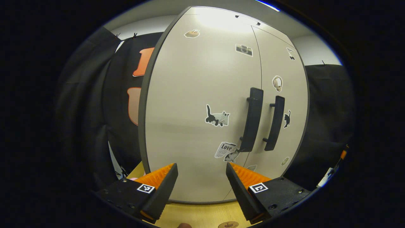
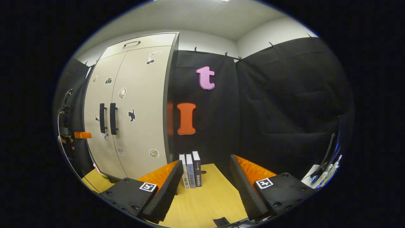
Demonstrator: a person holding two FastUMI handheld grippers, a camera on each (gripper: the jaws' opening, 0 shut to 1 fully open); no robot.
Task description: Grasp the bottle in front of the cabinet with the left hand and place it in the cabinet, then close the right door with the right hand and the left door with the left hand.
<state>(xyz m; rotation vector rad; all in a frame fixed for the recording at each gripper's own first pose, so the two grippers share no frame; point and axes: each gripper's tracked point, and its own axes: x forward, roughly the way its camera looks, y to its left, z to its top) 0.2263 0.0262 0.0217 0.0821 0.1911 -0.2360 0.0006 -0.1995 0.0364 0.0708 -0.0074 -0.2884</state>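
The pale cabinet [image 1: 202,95] stands close in front of my left gripper [image 1: 201,166], which is open with nothing between its fingers. Both doors sit flush and shut, so the inside is hidden. Their two dark vertical handles, left handle [image 1: 253,120] and right handle [image 1: 274,123], stand side by side at the middle seam. In the right gripper view the cabinet [image 2: 139,110] is at the left, and the left gripper [image 2: 80,135] hovers before its left door. My right gripper [image 2: 206,160] is open and empty, off to the cabinet's right over the table.
The cabinet rests on a wooden table [image 1: 202,215]. Three upright books [image 2: 190,169] stand right of the cabinet against the black cloth wall. Small items [image 2: 326,174] lie at the far right edge. A dark object [image 2: 221,221] sits at the table's near edge.
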